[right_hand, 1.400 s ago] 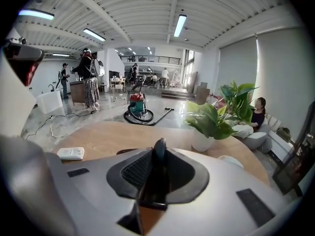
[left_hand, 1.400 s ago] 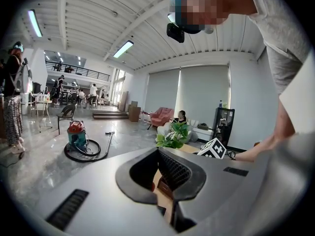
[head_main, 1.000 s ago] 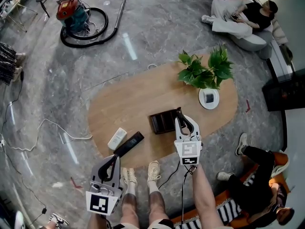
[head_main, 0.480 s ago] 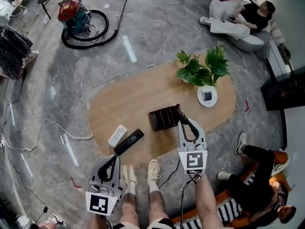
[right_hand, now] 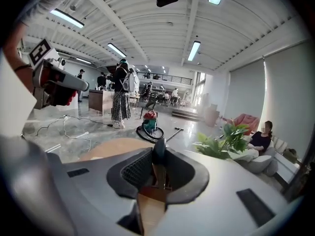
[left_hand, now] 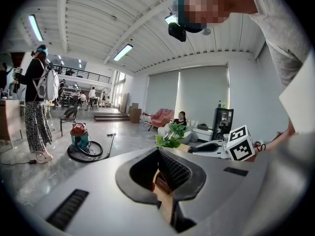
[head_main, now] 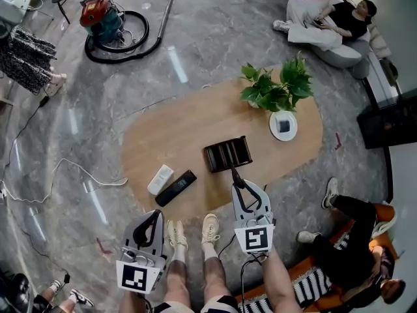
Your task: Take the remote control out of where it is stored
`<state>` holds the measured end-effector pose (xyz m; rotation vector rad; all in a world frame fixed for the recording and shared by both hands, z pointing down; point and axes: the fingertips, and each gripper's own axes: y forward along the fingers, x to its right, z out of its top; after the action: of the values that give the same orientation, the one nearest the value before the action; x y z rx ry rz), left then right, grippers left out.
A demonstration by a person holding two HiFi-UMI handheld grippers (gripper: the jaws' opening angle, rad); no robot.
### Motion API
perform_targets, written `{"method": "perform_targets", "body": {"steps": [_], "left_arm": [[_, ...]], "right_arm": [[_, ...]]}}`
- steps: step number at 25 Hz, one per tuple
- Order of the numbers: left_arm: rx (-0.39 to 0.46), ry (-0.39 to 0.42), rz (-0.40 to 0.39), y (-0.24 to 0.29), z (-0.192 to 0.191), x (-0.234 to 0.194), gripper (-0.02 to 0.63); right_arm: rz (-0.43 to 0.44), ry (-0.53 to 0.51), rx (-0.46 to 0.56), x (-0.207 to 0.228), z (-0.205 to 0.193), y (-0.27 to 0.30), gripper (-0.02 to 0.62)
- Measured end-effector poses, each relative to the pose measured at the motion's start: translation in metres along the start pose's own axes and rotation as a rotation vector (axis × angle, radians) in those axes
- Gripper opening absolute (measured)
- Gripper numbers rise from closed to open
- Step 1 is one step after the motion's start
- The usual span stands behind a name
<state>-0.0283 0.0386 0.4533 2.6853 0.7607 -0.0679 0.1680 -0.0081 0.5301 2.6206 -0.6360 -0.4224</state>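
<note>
Two grippers hovered at the table's [head_main: 176, 132] near edge: right gripper [head_main: 234, 173] clamped on the slim dark remote control [right_hand: 158, 154], just beside the black holder [head_main: 227, 154]; left gripper [head_main: 156, 214] pinched closed, empty, near a white remote [head_main: 160, 178] and a black remote [head_main: 176, 188].

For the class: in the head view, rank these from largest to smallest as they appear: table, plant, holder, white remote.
1. Table
2. Plant, which rises nearer the camera, though its lead over the holder looks safe
3. Holder
4. White remote
</note>
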Motion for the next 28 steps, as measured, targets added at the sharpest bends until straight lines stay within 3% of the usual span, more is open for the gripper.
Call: {"method": "perform_targets", "body": {"steps": [16,23,28], "left_arm": [[-0.027,-0.028,0.028,-0.02,-0.021,-0.001,0.006],[-0.056,-0.026,0.066,-0.028,-0.03,-0.009,0.005],[-0.053,-0.038,0.058,-0.033,-0.044,-0.009,0.005]], "right_arm": [[0.12,-0.02,-0.102,-0.073,-0.071,0.02,0.091],[0.13,-0.048,-0.148,-0.087,-0.101,0.031,0.091],[0.123,-0.076,-0.122,-0.098,-0.105,0.039,0.091]]}}
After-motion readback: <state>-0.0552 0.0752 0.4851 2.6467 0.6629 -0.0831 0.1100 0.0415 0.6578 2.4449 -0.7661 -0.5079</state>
